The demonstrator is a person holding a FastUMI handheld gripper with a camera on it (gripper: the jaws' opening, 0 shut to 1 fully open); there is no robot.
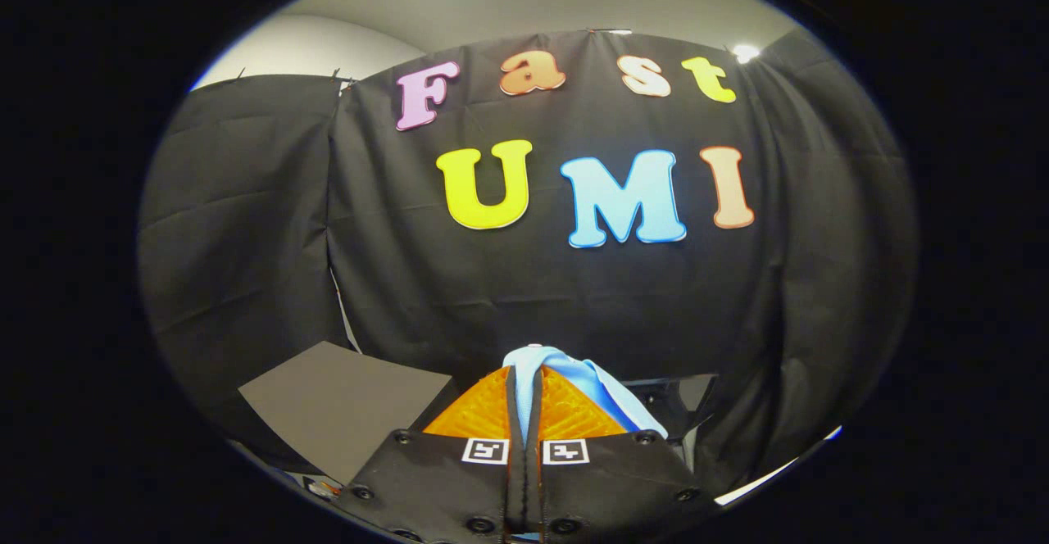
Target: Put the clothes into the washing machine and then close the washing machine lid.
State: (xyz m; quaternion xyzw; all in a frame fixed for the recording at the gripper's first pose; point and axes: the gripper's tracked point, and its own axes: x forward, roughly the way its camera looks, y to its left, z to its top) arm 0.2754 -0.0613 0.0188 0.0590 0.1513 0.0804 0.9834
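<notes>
My gripper (525, 380) is shut on a light blue garment (574, 380). The cloth is pinched between the two fingers, bunches up over their tips and hangs down past the right finger (574, 417). The gripper is raised and faces the booth's black cloth wall. A dark grey flat panel (344, 409), tilted, lies low to the left of the fingers; I cannot tell whether it is the washing machine's lid.
Black cloth walls (574, 298) close off the space ahead and on both sides. A dark frame-like object (680, 401) sits low to the right, behind the garment. A pale edge (770, 478) runs along the lower right.
</notes>
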